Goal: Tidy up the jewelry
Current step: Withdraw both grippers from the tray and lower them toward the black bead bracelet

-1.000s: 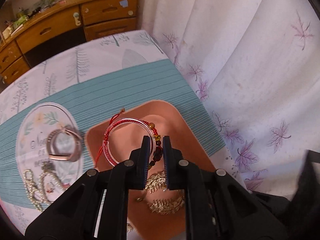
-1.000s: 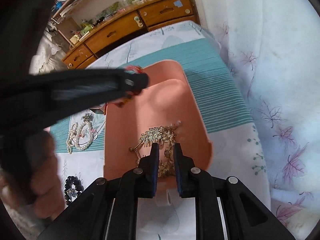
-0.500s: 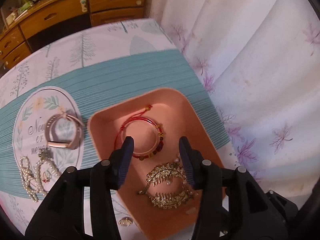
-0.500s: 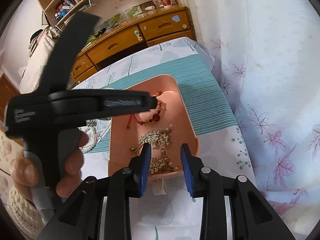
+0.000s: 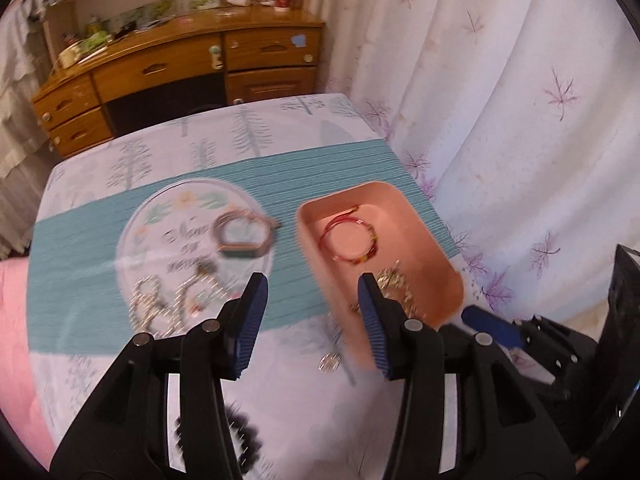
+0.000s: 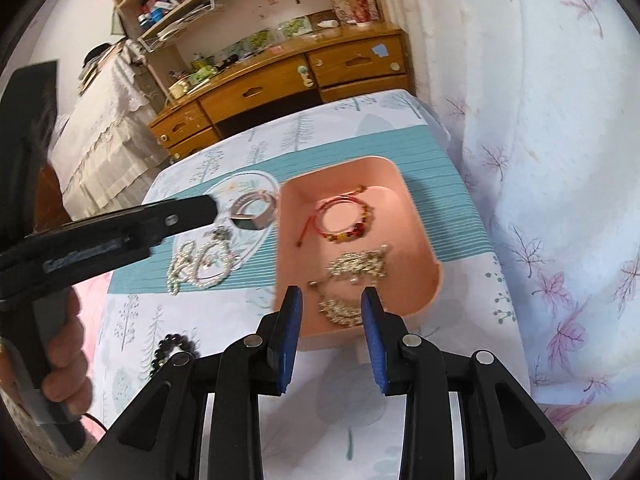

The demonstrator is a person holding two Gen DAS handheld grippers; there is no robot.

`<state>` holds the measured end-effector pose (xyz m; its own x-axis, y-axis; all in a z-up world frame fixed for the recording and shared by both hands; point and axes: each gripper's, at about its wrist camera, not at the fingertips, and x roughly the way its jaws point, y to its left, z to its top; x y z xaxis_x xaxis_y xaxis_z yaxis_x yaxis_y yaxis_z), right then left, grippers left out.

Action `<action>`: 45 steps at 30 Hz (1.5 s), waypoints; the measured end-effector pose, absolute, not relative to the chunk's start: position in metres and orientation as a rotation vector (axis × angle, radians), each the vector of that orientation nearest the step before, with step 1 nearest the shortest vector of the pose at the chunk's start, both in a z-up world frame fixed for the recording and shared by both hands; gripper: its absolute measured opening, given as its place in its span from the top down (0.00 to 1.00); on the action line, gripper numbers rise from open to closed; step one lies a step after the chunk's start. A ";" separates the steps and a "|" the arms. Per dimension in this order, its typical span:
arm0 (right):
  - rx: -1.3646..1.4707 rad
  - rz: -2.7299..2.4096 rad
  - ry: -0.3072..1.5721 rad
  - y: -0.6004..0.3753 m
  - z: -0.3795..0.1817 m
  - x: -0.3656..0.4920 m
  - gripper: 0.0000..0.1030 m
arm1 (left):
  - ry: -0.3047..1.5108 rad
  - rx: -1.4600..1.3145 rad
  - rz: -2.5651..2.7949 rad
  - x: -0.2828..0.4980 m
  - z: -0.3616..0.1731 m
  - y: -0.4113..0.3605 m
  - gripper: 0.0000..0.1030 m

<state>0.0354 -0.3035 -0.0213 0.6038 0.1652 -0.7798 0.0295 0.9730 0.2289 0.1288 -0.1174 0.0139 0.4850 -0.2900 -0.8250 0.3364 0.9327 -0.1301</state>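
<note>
Tree-print tablecloth [image 6: 224,320] with a teal striped runner [image 5: 80,264], wooden dresser [image 6: 280,80] behind, leaf-print curtain [image 6: 540,160] to the right. Left gripper [image 5: 312,312] spread wide, nothing between the jaws, hovering above the table. Ahead and right of it sits the pink tray [image 5: 448,276] holding a red bead bracelet [image 5: 348,236] and gold chain jewelry [image 6: 352,276]. Ahead-left lies a round plate [image 5: 140,232] with a rose-gold bangle [image 5: 244,232] and pearl strands [image 6: 196,264]. Right gripper [image 6: 332,336] also spread, empty, just short of the tray's near rim. Black bead bracelet [image 6: 172,348] lies on the cloth to its left.
</note>
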 end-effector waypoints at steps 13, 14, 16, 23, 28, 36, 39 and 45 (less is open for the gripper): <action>0.112 0.191 0.895 -0.236 0.019 0.006 0.70 | 0.876 -0.008 -0.281 0.050 0.052 -0.014 0.33; 0.100 0.206 0.901 -0.228 0.021 0.005 0.70 | 0.865 -0.021 -0.276 0.045 0.055 -0.007 0.32; 0.085 0.235 0.914 -0.218 0.021 0.004 0.70 | 0.845 -0.039 -0.257 0.033 0.059 0.008 0.32; 0.024 0.340 0.979 -0.167 0.016 0.002 0.70 | 0.829 -0.005 -0.177 0.000 0.052 0.034 0.32; -0.022 0.406 1.012 -0.134 0.003 0.003 0.70 | 0.840 0.006 -0.118 -0.013 0.025 0.047 0.32; -0.095 0.495 1.077 -0.094 -0.041 0.006 0.70 | 0.917 -0.027 0.030 -0.010 -0.043 0.078 0.32; -0.102 0.515 1.117 -0.083 -0.061 0.011 0.70 | 0.949 -0.070 0.053 -0.003 -0.065 0.088 0.32; -0.136 0.542 1.160 -0.066 -0.092 0.020 0.70 | 0.960 -0.080 0.087 0.005 -0.088 0.097 0.32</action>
<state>0.0195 -0.0656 -0.0917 0.2874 0.3355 -0.8972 -0.4728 0.8643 0.1717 0.0051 0.0975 -0.0883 0.5709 0.0383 -0.8201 -0.1091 0.9936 -0.0296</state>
